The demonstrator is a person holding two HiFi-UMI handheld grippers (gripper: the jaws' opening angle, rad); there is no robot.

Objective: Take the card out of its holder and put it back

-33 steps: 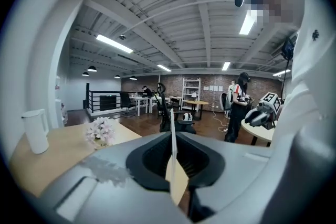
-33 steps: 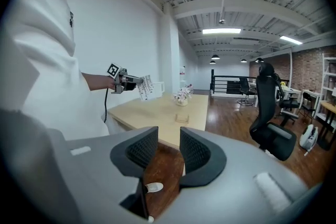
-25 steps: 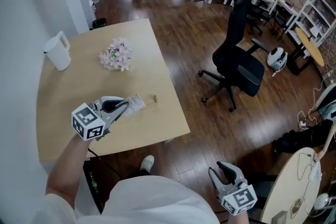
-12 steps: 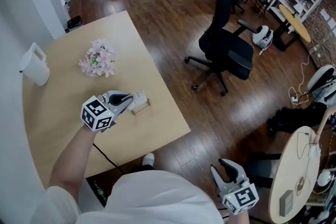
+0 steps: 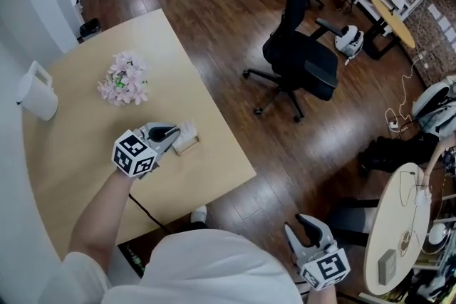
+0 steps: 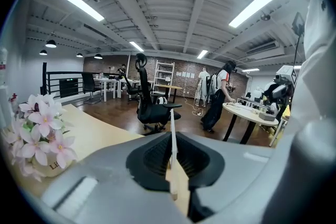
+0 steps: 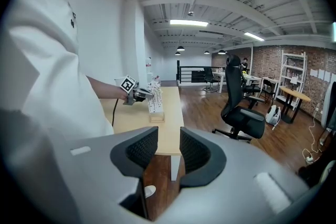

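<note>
Your left gripper is closed on the card at the holder, close to the table's right edge. Bare tabletop lies toward you, to your left and ahead. The flowers stand well beyond, and the white jug sits at the far left edge. Right of the table, open floor runs to the office chair. Your right gripper, jaws apart and empty, hangs over floor, with the round table near its right.

Flower pot — letters "Li" (the rest cut off) — nothing else legible.
</note>
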